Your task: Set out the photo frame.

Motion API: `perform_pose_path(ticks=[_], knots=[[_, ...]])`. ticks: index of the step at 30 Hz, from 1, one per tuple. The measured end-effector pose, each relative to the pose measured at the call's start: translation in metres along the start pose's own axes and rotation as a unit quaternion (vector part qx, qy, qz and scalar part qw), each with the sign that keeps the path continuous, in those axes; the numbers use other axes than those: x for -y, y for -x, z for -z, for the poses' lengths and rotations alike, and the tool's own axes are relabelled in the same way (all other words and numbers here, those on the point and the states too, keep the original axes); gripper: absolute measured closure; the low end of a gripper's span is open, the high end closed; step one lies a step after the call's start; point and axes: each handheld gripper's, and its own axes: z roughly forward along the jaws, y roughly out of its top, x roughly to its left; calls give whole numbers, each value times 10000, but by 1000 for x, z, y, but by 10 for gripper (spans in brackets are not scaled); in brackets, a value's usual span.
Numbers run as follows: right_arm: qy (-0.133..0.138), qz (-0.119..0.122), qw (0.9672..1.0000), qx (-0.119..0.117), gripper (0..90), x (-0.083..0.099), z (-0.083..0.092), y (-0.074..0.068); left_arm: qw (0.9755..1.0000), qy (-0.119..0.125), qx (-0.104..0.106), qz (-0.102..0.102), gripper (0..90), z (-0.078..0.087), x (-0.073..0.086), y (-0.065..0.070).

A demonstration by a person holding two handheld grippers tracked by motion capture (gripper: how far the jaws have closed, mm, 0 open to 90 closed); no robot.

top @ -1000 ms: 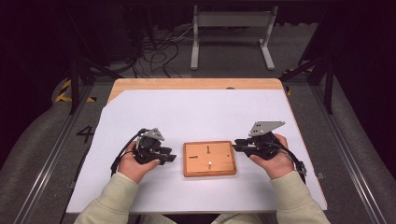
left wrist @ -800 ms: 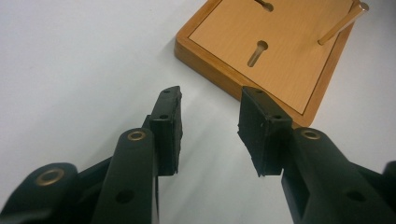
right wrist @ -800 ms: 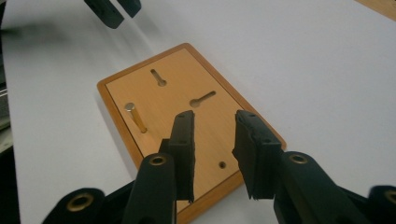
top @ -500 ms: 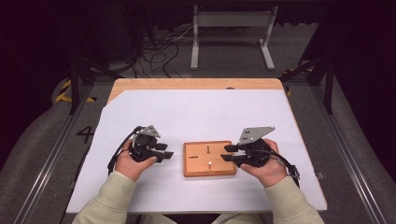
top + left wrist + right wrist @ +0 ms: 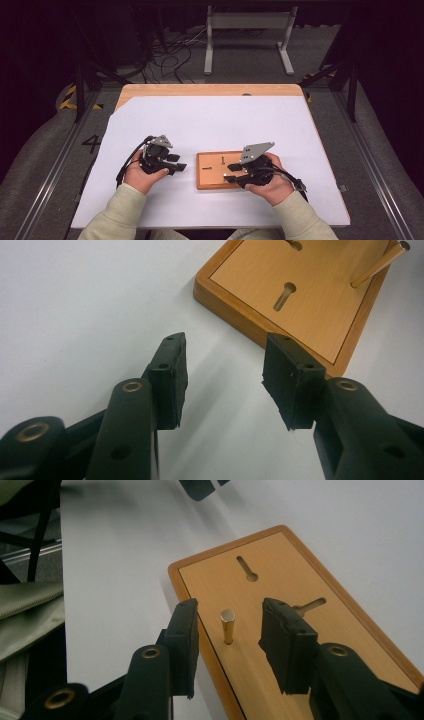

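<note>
A flat rectangular board of pale varnished wood (image 5: 215, 171), with a raised darker rim and keyhole-shaped slots cut in its smooth face, lies on the matte white sheet (image 5: 215, 120) covering the table. A short, shiny brass-coloured cylindrical peg (image 5: 228, 625) stands upright in it.

My right gripper (image 5: 227, 640) reaches in level over the board's near side, hand wrapped round its black body; its jaws have just been opening and stand apart either side of the peg, pads clear of it. My left gripper (image 5: 225, 380) rests just beside the board's left edge, pointing at it, jaws likewise just widened and holding nothing.
</note>
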Motion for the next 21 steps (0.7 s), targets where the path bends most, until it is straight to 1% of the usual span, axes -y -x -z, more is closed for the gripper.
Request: perform_pose_path(ticks=[7,9,10,11,13,16,21], knots=[[-193,120,9997,-75,613,4,-15,2,10000,-29,11,6,523,-2,1,-1],[-234,157,9995,-121,649,5,-18,2,10000,-27,19,30,524,-2,1,-1],[-234,157,9995,-121,649,5,-18,2,10000,-27,19,30,524,-2,1,-1],[-265,198,9993,-193,681,5,-23,2,10000,-42,15,10,523,-2,1,-1],[-272,209,9992,-215,691,5,-24,2,10000,-51,22,23,524,-3,1,-1],[-345,239,9989,-212,715,7,-29,3,10000,-58,23,13,523,-3,1,-2],[-474,390,9979,-211,746,5,-32,4,10000,-63,43,30,525,-4,2,-2]])
